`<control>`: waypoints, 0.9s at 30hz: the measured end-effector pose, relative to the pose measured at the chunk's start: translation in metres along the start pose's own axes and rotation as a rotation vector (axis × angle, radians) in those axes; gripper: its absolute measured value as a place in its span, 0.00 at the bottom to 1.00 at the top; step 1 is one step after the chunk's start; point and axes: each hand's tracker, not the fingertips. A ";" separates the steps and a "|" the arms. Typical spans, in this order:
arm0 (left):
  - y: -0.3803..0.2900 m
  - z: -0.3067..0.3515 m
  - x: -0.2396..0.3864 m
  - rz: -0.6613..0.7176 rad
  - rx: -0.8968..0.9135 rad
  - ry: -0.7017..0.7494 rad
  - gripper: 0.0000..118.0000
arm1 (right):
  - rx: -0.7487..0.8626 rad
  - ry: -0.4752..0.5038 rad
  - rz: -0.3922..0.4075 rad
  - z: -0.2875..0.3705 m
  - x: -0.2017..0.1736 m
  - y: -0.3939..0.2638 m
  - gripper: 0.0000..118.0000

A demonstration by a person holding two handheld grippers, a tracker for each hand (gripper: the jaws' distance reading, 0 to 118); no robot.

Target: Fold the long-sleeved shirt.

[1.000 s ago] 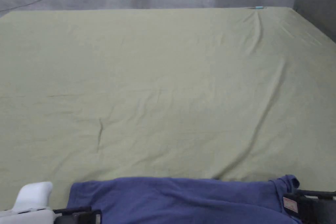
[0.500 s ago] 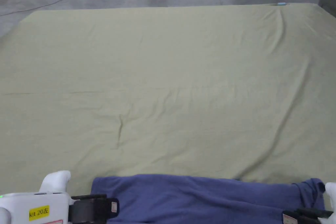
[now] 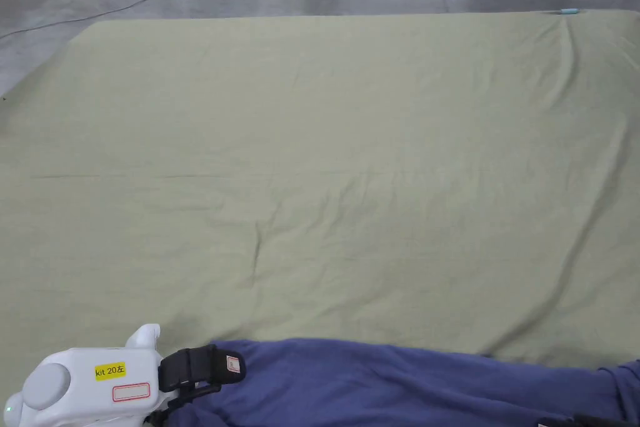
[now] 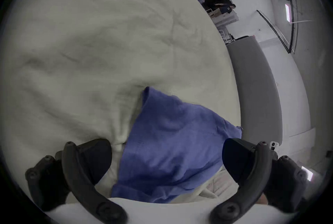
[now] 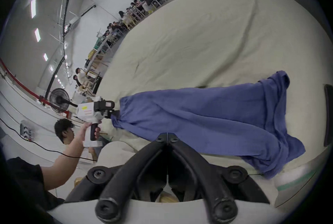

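The blue long-sleeved shirt lies stretched sideways along the near edge of the table, which is covered with a green sheet. My left gripper is at the shirt's left end. In the left gripper view it is open, jaws wide apart, with the shirt between them. The right gripper view shows the left gripper, held by a hand, touching the bunched end of the shirt. My right gripper is shut, its tips at the shirt's near edge, and I see no cloth between the jaws.
The wrinkled sheet stretches far beyond the shirt. A small blue item sits at the far right corner, and a cable runs on the floor behind. A fan and several seated people are off to the left.
The head camera has panned left. My left gripper has risen beside the shirt's left end. My right gripper has dropped toward the bottom edge of the head view.
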 end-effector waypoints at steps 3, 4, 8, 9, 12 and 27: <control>0.004 0.005 -0.010 0.009 0.022 -0.066 1.00 | -0.006 0.021 -0.008 -0.007 -0.003 0.003 0.00; 0.003 0.007 -0.013 0.043 0.033 -0.108 1.00 | -0.008 0.024 -0.007 -0.009 -0.005 0.003 0.00; 0.000 -0.005 -0.027 0.146 0.007 -0.305 1.00 | -0.019 0.045 -0.003 -0.012 -0.009 0.001 0.00; -0.001 -0.013 -0.029 0.158 -0.016 -0.323 1.00 | -0.024 0.050 -0.005 -0.012 -0.009 0.001 0.00; 0.003 -0.027 -0.022 0.147 -0.038 -0.383 0.93 | -0.034 0.042 -0.007 -0.015 -0.010 0.000 0.00; 0.021 0.029 -0.066 0.323 0.096 -0.539 0.00 | -0.018 0.058 -0.017 -0.006 -0.016 0.001 0.00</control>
